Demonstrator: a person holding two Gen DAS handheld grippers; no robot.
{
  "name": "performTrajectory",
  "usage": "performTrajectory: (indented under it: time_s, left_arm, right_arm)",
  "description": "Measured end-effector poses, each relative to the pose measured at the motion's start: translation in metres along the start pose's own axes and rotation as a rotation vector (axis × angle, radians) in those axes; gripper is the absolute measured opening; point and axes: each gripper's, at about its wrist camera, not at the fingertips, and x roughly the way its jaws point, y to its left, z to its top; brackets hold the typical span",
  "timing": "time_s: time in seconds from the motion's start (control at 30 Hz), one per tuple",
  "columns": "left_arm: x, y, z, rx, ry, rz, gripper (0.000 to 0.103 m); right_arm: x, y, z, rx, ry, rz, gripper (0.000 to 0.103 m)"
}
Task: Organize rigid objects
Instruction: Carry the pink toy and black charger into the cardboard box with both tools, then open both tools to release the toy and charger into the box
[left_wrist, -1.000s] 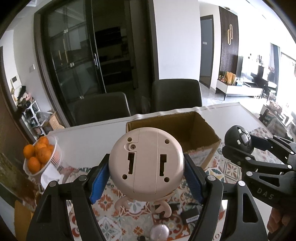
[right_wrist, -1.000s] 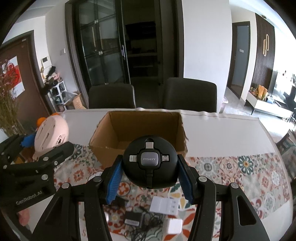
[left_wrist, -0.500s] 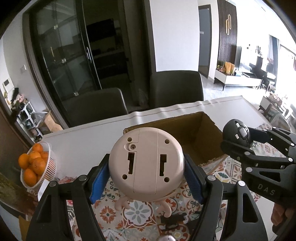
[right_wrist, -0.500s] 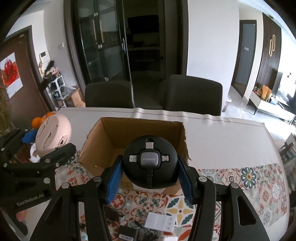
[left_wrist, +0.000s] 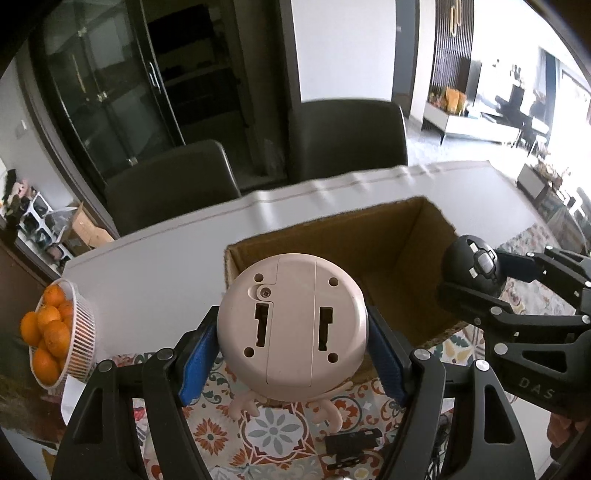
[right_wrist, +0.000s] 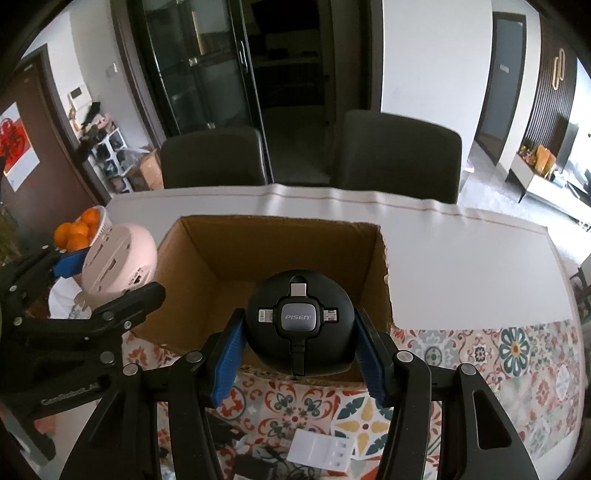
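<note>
My left gripper (left_wrist: 291, 345) is shut on a round pink toy device (left_wrist: 292, 325), its flat underside facing the camera, held above the near left corner of an open cardboard box (left_wrist: 402, 254). My right gripper (right_wrist: 298, 341) is shut on a round black PISEN cable hub (right_wrist: 298, 319), held over the box's (right_wrist: 207, 254) near edge. The pink device (right_wrist: 118, 258) and left gripper also show at the left of the right wrist view. The black hub (left_wrist: 474, 267) shows at the right of the left wrist view.
A white basket of oranges (left_wrist: 55, 332) stands at the table's left. A white adapter (right_wrist: 321, 448) and black chargers with cables (left_wrist: 352, 445) lie on the patterned mat (right_wrist: 517, 350) in front of the box. Two dark chairs (right_wrist: 399, 155) stand behind the white table (right_wrist: 461, 266).
Both grippers have moved forward and up toward the box with their objects still held. The box now sits closer, just under them.
</note>
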Motion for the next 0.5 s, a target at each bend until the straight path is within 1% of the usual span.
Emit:
performTrajectory:
  time_s: [0.1, 0.27, 0.4, 0.47, 0.5]
  left_arm:
    - [0.012, 0.000, 0.003, -0.005, 0.036, -0.004, 0.074]
    - [0.024, -0.001, 0.003, -0.009, 0.078, 0.005, 0.074]
    - [0.031, -0.001, 0.003, -0.020, 0.101, 0.003, 0.074]
    - [0.029, -0.001, 0.004, -0.026, 0.091, 0.008, 0.077]
    - [0.027, 0.000, 0.004, -0.029, 0.085, 0.012, 0.081]
  right_arm:
    - [0.013, -0.004, 0.001, 0.001, 0.035, -0.008, 0.056]
    - [0.033, -0.011, 0.001, 0.018, 0.100, 0.008, 0.056]
    - [0.040, -0.015, 0.000, 0.024, 0.117, 0.009, 0.056]
    - [0.040, -0.013, 0.000, 0.014, 0.110, 0.004, 0.057]
    - [0.038, -0.013, 0.001, 0.012, 0.101, 0.002, 0.059]
